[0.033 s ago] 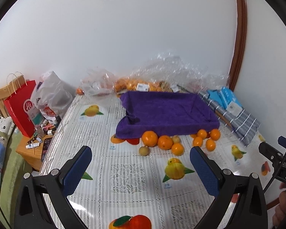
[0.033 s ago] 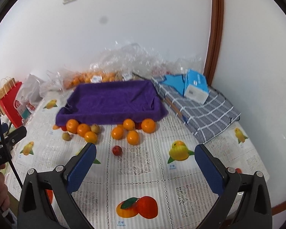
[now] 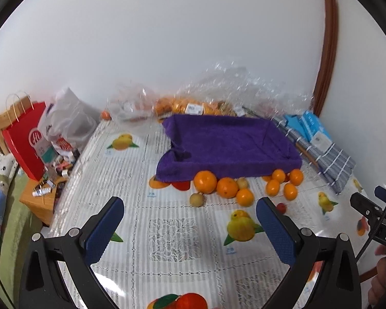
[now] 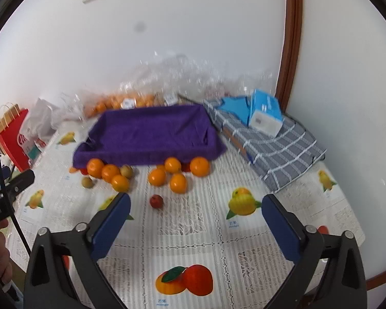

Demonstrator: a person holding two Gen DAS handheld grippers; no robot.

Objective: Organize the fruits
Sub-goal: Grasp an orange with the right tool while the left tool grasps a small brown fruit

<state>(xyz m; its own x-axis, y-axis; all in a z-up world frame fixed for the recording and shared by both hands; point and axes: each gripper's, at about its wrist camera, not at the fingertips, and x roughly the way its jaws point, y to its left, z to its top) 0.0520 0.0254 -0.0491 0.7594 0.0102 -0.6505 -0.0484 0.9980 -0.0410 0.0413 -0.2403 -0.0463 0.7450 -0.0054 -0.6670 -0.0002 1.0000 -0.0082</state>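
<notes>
The oranges [image 4: 164,176] lie loose on the desk [image 4: 218,237] ahead of both sets of fingers, bunched against the near edge of the purple tray [image 4: 151,134], which is empty. A small red fruit [image 4: 156,201] sits nearest, just beyond the right gripper [image 4: 195,221]. Nothing has changed from the frame taken at the same instant: no fruit has shifted. Both the right and the left gripper [image 3: 190,222] are spread wide and hold nothing, so sorting looks not yet begun.
</notes>
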